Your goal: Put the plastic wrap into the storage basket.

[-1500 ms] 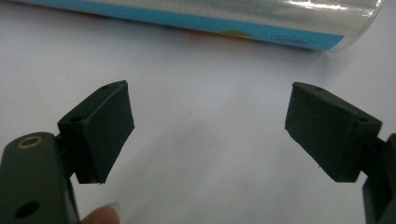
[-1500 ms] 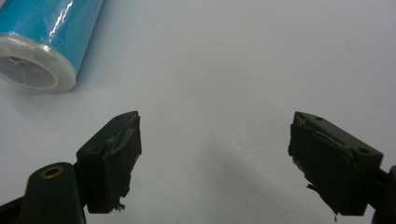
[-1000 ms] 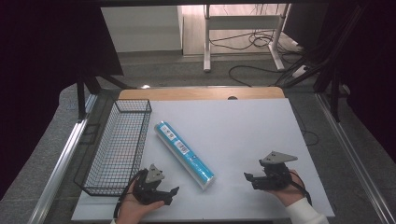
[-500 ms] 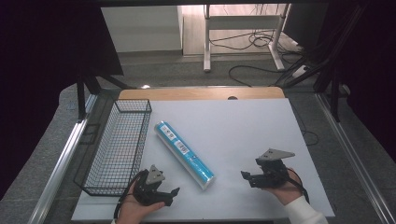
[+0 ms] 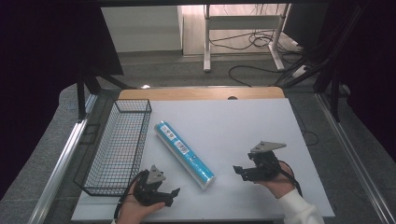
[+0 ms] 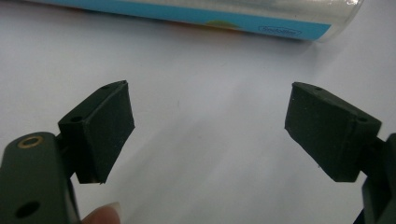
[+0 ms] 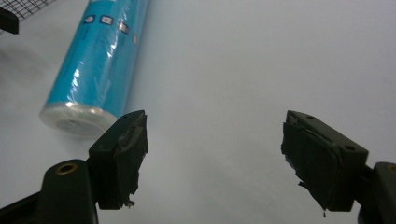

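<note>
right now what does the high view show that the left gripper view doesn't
High view alone: the black wire basket left of the blue roll, the wooden strip along the table's far edge, the right gripper in its hand, and floor cables beyond.

Left gripper view alone: the left gripper seen close, its jaws wide apart with nothing between them, and a fingertip at the bottom edge.

Both: the blue roll lying on the white tabletop.

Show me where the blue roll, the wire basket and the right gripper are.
blue roll (image 5: 183, 154), high view, middle of its wrapped side.
wire basket (image 5: 148, 124), high view, the rim along its right wall.
right gripper (image 5: 237, 170), high view, between its two jaw tips.
</note>
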Demonstrator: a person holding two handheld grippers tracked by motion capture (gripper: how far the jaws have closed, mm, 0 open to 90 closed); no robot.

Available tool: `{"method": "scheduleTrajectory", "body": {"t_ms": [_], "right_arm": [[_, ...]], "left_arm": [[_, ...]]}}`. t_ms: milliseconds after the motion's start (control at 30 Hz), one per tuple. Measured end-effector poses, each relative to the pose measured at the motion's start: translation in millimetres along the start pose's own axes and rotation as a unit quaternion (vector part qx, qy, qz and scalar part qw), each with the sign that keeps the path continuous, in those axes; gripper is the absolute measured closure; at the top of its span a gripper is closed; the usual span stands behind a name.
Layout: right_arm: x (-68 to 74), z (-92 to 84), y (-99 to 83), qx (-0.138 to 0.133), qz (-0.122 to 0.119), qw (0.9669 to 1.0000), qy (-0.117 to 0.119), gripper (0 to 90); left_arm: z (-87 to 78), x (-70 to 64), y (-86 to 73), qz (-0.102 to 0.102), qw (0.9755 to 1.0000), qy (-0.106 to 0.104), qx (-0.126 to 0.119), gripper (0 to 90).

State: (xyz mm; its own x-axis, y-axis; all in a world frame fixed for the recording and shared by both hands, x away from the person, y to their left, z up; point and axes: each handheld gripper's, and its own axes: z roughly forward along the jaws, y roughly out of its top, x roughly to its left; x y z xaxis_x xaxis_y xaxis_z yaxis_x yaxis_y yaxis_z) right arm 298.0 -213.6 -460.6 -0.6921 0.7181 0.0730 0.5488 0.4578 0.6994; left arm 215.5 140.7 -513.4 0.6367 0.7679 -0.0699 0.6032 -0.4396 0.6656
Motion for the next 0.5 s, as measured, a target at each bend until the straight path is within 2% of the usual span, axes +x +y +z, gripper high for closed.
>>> {"method": "scheduleTrajectory", "body": {"t_ms": [100,167,233,267,300,333,367,500], "right_arm": [[8.0,11.5,17.9,0.016,-0.008,0.9998,0.011,22.3],[10.0,14.9,22.8,0.021,-0.010,0.9996,0.013,22.2],[15.2,25.9,37.5,0.029,-0.013,0.9992,0.024,21.8],[15.2,25.9,37.5,0.029,-0.013,0.9992,0.024,21.8],[18.6,33.9,45.8,0.033,-0.017,0.9989,0.029,21.4],[18.6,33.9,45.8,0.033,-0.017,0.9989,0.029,21.4],[21.8,42.4,52.6,0.037,-0.022,0.9984,0.036,21.0],[26.3,55.2,61.1,0.044,-0.020,0.9976,0.051,20.8]], "left_arm": [[-0.7,1.1,-0.6,0.000,1.0000,-0.002,0.001,15.6],[-0.8,1.0,-0.7,0.000,1.0000,-0.002,0.001,15.6],[-0.7,0.0,-1.0,0.003,1.0000,-0.002,0.003,15.6],[-0.7,0.0,-1.0,0.003,1.0000,-0.002,0.003,15.6],[-0.4,-0.8,-1.1,0.005,1.0000,-0.001,0.004,15.6],[-0.4,-0.8,-1.1,0.005,1.0000,-0.001,0.004,15.6],[-0.1,-1.0,-1.2,0.005,1.0000,-0.001,0.005,15.6],[1.5,-1.1,-1.1,0.006,1.0000,-0.001,0.008,15.6]]}}
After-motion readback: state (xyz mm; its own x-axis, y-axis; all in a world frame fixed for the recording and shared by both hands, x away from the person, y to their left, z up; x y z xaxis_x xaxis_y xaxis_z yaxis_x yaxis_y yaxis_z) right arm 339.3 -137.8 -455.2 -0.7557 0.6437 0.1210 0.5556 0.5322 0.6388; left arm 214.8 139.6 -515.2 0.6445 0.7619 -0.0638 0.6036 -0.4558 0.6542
